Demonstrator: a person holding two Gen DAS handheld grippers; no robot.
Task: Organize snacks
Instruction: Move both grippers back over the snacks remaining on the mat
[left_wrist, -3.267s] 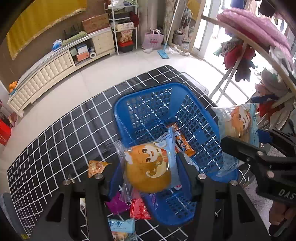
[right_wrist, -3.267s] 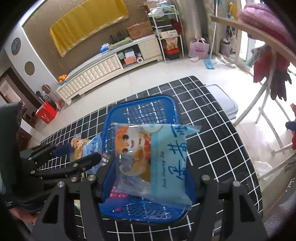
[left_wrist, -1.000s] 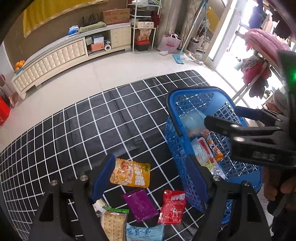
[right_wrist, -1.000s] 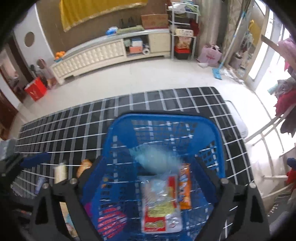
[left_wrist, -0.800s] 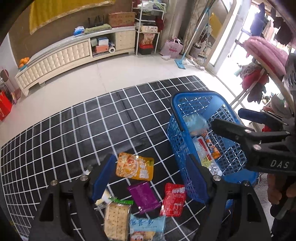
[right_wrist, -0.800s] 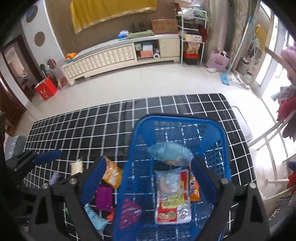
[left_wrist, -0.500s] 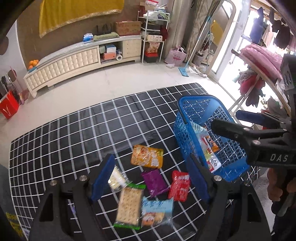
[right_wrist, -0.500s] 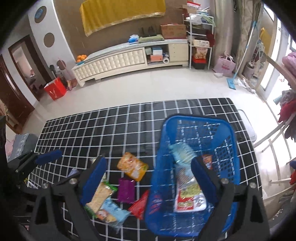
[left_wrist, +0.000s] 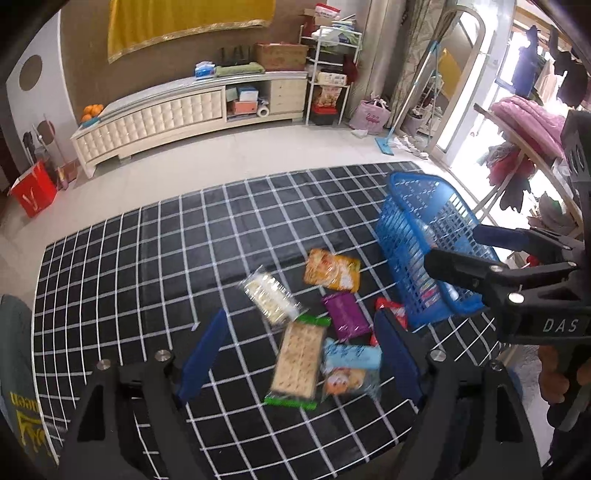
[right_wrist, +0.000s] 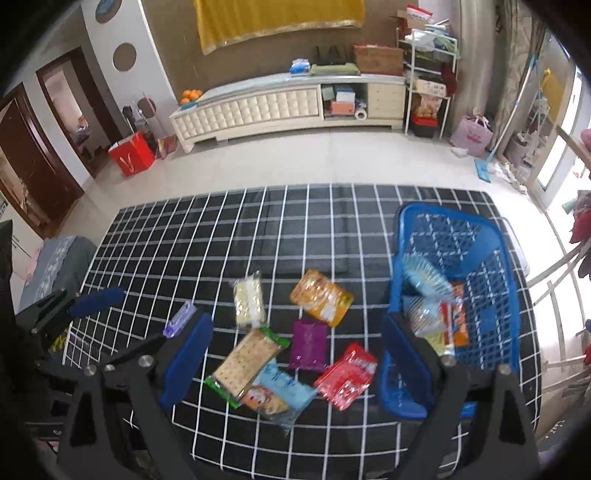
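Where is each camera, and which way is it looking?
Left wrist: on the left gripper, looking forward and down at loose snacks; its open fingers and the right gripper show.
Right wrist: on the right gripper, same direction; the left gripper shows.
Shared: blue basket, purple packet.

2 high wrist views angled down, well back, both sharing the checked mat (left_wrist: 147, 258), loose snacks (right_wrist: 317, 295) and blue basket (right_wrist: 491, 236).

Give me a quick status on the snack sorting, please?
Left tool and right tool open, empty. Blue basket holds several packets. Six snack packets and a small purple item remain on the checked cloth. Nothing blocking.
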